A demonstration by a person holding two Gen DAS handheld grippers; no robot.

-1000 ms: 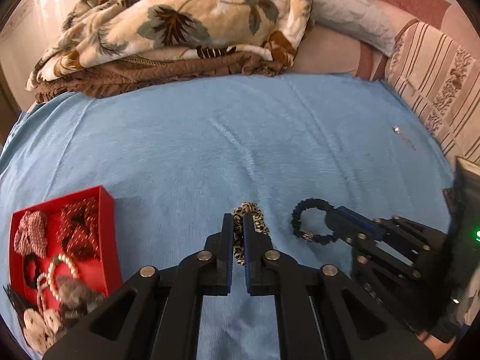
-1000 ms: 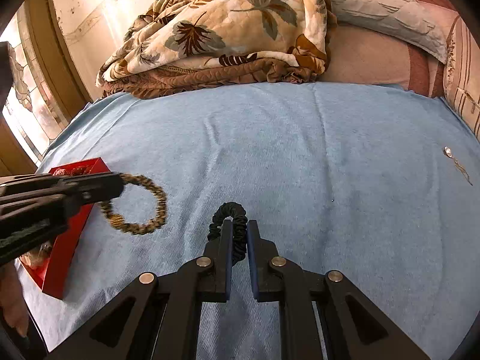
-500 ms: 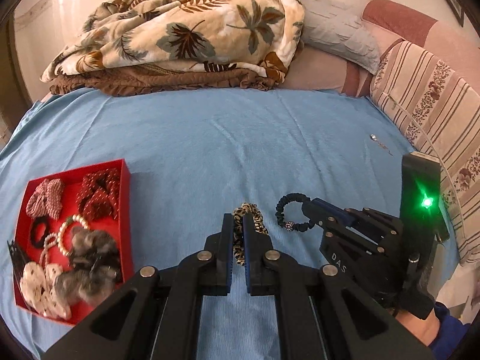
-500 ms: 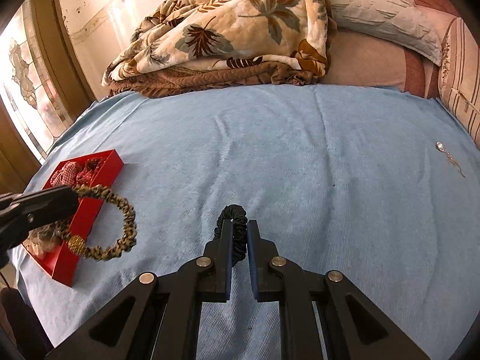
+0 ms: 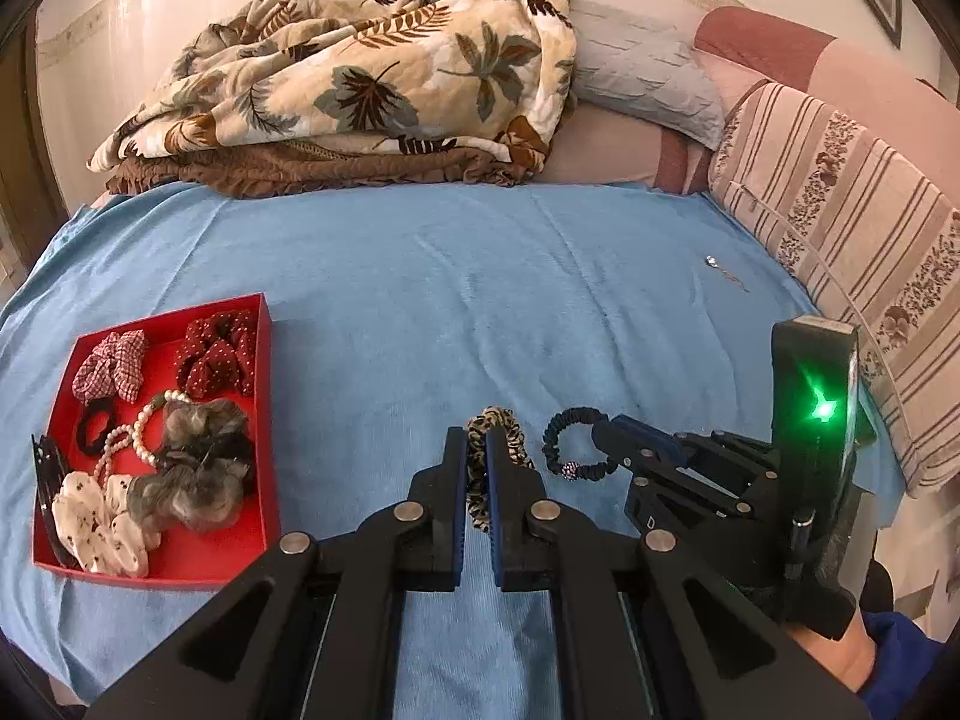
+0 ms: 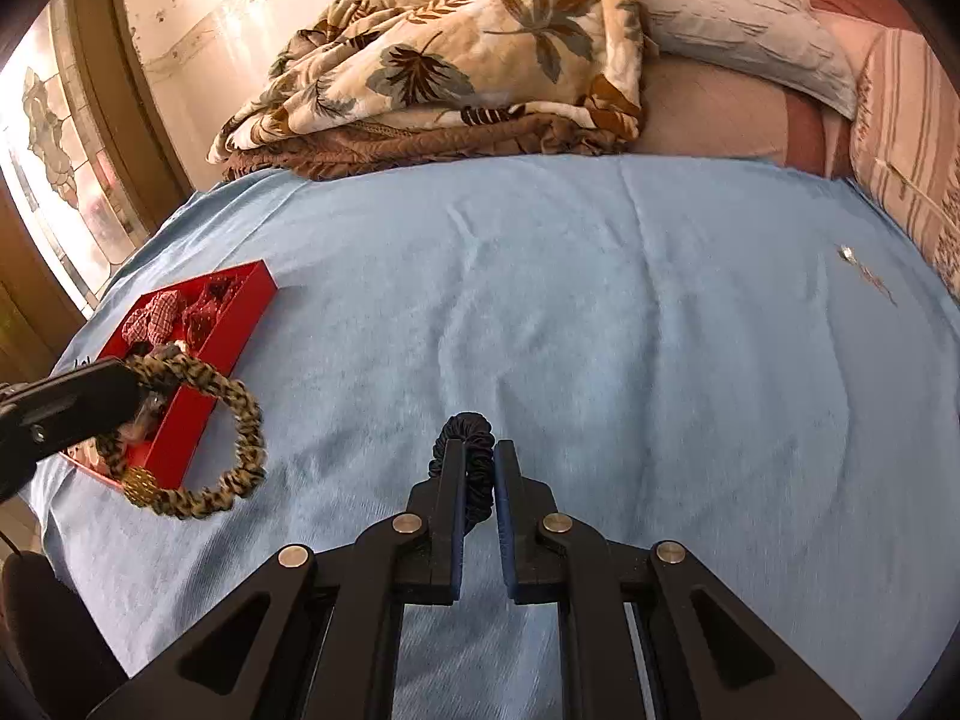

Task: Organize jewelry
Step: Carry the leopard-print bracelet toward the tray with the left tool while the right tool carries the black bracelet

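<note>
My left gripper (image 5: pixel 476 441) is shut on a leopard-print hair band (image 5: pixel 493 420), held above the blue sheet; the band also shows in the right wrist view (image 6: pixel 231 414), hanging from the left gripper's tip (image 6: pixel 129 381) by the tray. My right gripper (image 6: pixel 478 453) is shut on a dark navy hair band (image 6: pixel 465 429), which hangs as a ring with a small bead in the left wrist view (image 5: pixel 573 443). A red tray (image 5: pixel 267 420) at the left holds several scrunchies, a pearl strand and clips. It also shows in the right wrist view (image 6: pixel 234 324).
A small silver earring or pin (image 5: pixel 723 269) lies on the blue sheet (image 5: pixel 420 276) at the far right, also in the right wrist view (image 6: pixel 864 270). A folded leaf-print blanket (image 5: pixel 360 84) and pillows (image 5: pixel 636 78) lie at the back. A striped cushion (image 5: pixel 852 228) lines the right side.
Both grippers have lifted and drawn back with their bands; the left gripper has swung toward the red tray, which now shows in full.
</note>
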